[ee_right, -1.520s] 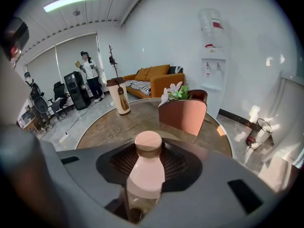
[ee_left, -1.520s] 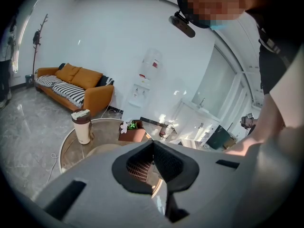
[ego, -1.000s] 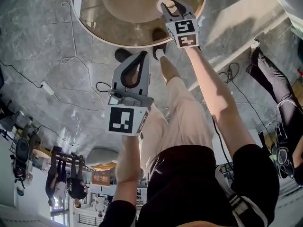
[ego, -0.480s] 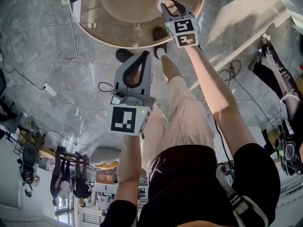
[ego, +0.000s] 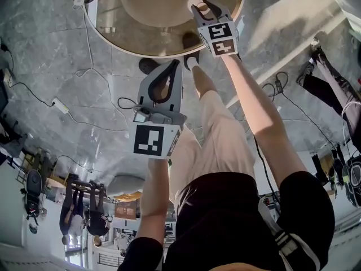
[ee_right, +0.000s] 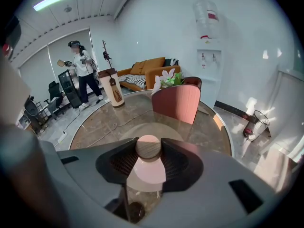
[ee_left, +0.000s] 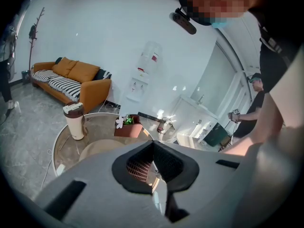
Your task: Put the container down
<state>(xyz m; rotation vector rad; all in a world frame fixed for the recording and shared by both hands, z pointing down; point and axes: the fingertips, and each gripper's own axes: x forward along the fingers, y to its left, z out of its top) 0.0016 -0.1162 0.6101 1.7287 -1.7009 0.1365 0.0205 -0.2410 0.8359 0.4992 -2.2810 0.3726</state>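
Head view: right gripper [ego: 202,5] is reached out over the near rim of the round glass table [ego: 113,27], jaws closed on the container [ego: 201,7]; step in hand judged to be the set-down itself, release not yet made; left gripper [ego: 169,65] hangs well apart from the table, over the floor, pinched together.

Left gripper view: jaw pads meet, nothing between them; this gripper takes no part.

Right gripper view: both pads press the sides of the pale pink container just under its round cap [ee_right: 148,147]; its body hangs down between the jaws above the glass, well short of the pink planter [ee_right: 178,103]; contact of base with the table cannot be told.

Next move calls for base flat on the glass, clear of the rim, then jaws parted and drawn straight back.
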